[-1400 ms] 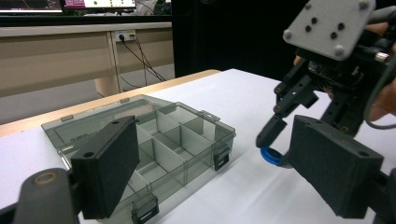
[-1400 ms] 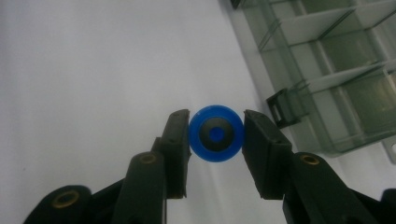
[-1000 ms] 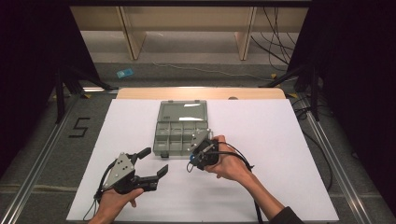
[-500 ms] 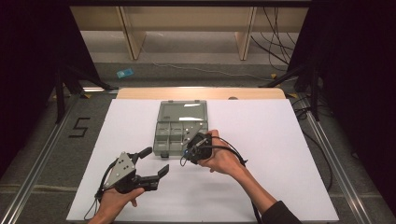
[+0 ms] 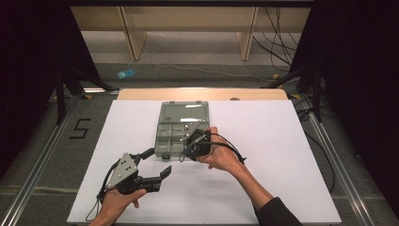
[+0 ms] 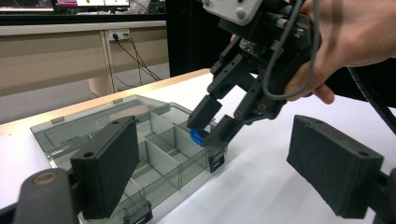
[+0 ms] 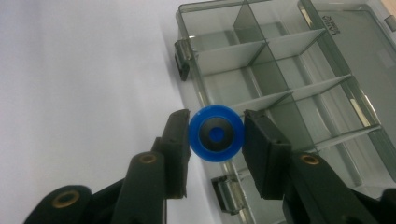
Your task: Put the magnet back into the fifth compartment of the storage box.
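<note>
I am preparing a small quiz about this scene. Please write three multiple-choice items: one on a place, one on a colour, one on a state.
1. Where is the round piece held by the right tool?
A. over the near edge of the compartment box
B. on the floor
C. inside the left tool

2. What colour is the round piece?
A. red
B. blue
C. yellow

3. How do the jaws of the left tool stand?
A. shut on the box
B. shut on the round piece
C. open, holding nothing

Answers:
1 A: the right tool holds the round piece above the rim of the compartment box.
2 B: its ring is blue.
3 C: the left tool has its jaws wide apart with nothing between them.
</note>
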Available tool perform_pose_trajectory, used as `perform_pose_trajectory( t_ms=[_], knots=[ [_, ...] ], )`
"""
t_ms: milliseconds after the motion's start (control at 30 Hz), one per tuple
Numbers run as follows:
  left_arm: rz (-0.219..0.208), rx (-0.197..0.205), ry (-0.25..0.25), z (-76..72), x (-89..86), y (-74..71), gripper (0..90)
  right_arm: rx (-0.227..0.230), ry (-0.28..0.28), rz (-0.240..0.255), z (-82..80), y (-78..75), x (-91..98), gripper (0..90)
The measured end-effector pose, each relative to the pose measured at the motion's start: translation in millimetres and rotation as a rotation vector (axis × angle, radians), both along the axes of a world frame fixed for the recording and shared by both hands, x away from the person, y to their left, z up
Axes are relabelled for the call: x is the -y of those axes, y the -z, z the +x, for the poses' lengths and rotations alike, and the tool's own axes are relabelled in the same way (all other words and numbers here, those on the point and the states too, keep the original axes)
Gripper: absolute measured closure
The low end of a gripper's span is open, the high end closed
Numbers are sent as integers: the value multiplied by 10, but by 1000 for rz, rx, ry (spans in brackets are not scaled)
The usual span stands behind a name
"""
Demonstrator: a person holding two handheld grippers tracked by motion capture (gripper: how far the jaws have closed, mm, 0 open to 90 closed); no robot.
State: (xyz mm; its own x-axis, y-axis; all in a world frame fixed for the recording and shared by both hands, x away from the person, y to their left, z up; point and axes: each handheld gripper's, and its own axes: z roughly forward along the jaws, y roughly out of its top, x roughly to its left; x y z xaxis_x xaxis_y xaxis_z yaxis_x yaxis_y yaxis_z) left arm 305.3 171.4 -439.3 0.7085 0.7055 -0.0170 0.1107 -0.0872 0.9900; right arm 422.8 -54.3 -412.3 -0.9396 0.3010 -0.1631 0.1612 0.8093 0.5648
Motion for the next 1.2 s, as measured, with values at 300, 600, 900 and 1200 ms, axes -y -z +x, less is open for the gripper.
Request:
perform_pose_trajectory(
  t_ms=[300, 600, 900, 1200],
  knots=[
    [-1, 3, 0, -2, -1, -2, 159, 9, -12, 23, 77, -28, -188, 626],
    [-8, 3, 1, -1, -3, -4, 159, -8, -17, 47, 166, -19, -345, 626],
    [-5, 6, 3, 0, -2, -4, 159, -13, -24, 47, 249, -10, -515, 626],
    [-7, 4, 3, -1, -3, -5, 159, -23, -20, 32, 345, 45, -670, 626]
  ],
)
